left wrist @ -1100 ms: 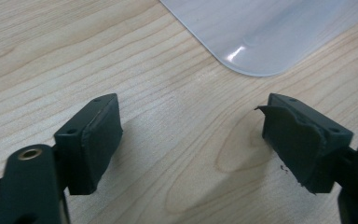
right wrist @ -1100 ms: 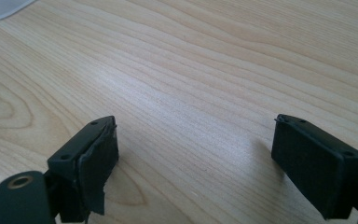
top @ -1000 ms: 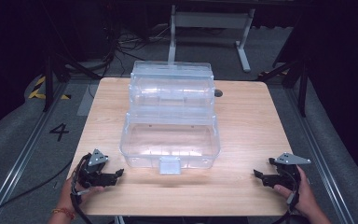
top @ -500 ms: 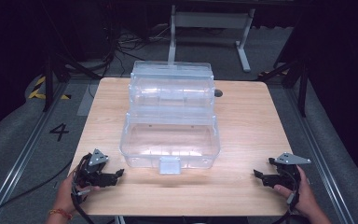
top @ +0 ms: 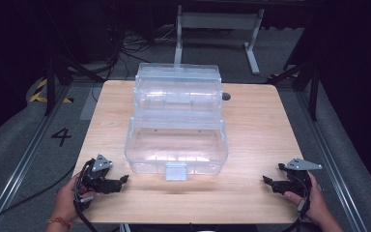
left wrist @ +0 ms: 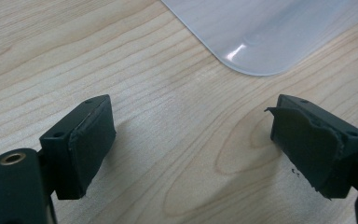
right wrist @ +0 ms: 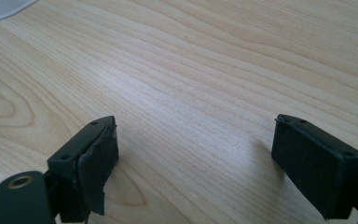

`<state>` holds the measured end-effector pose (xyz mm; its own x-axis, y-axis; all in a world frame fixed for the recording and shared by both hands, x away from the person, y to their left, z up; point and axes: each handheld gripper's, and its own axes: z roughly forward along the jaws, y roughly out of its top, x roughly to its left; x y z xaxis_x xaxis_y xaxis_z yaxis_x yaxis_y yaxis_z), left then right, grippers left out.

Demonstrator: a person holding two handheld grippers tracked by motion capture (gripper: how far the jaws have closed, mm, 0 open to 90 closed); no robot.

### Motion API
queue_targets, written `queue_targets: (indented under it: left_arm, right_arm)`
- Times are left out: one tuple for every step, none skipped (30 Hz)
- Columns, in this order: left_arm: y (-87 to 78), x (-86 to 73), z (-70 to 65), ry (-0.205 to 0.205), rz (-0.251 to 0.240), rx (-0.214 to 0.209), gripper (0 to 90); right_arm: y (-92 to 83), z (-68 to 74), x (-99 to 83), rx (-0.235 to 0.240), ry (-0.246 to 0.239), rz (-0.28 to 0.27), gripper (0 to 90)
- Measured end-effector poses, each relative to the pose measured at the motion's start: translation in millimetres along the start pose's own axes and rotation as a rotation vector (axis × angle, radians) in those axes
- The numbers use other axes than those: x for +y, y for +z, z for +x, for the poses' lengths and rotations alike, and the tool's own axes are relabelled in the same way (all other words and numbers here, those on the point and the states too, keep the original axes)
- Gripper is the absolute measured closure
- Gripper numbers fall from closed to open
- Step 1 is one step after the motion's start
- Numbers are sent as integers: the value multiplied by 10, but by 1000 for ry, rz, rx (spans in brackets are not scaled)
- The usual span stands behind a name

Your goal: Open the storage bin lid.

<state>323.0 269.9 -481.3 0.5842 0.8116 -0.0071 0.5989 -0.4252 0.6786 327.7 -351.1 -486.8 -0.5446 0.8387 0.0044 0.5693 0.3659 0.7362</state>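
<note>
**Both grippers idle at near edge, clear box untouched**

Left side: the left gripper rests on the wooden table near its front-left corner, held in the person's left hand. Its jaws point toward the table's centre. In the left gripper view the 2 black pads stand wide apart with bare wood between them; nothing is gripped. The right-hand pad's rubber facing is ragged along its edge (worn, with a torn flap). A rounded corner of the clear plastic box lies just beyond the jaws, apart from them.

Centre: the clear plastic box sits on the middle of the table, lid shut, its front latch facing the person. The box has a larger lower section toward the person and a narrower raised section behind. No gripper touches it.

Right side: the right gripper rests near the front-right corner, held in the person's right hand, jaws pointing inward toward the box and well apart from it. In the right gripper view its 2 pads are spread wide over bare wood, holding nothing. The left-hand pad's facing is peeling at its lower edge. A sliver of the box shows at that view's top-left corner.
</note>
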Motion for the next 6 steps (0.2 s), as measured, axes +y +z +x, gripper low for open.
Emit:
queue_targets:
  left_arm:
    - [3,-1,-2,-2,-4,1,142]
    - [3,-1,-2,-2,-4,1,141]
    - [1,-1,-2,-2,-1,-2,141]
    - [1,-1,-1,-1,-1,-1,141]
    - [1,-1,-1,-2,-1,-1,141]
    - [3,-2,-2,-1,-4,1,141]
  right_arm:
    - [0,0,0,0,0,0,147]
    - [0,0,0,0,0,0,147]
    - [0,0,0,0,0,0,147]
    - [0,0,0,0,0,0,147]
    - [0,0,0,0,0,0,147]
    - [0,0,0,0,0,0,147]
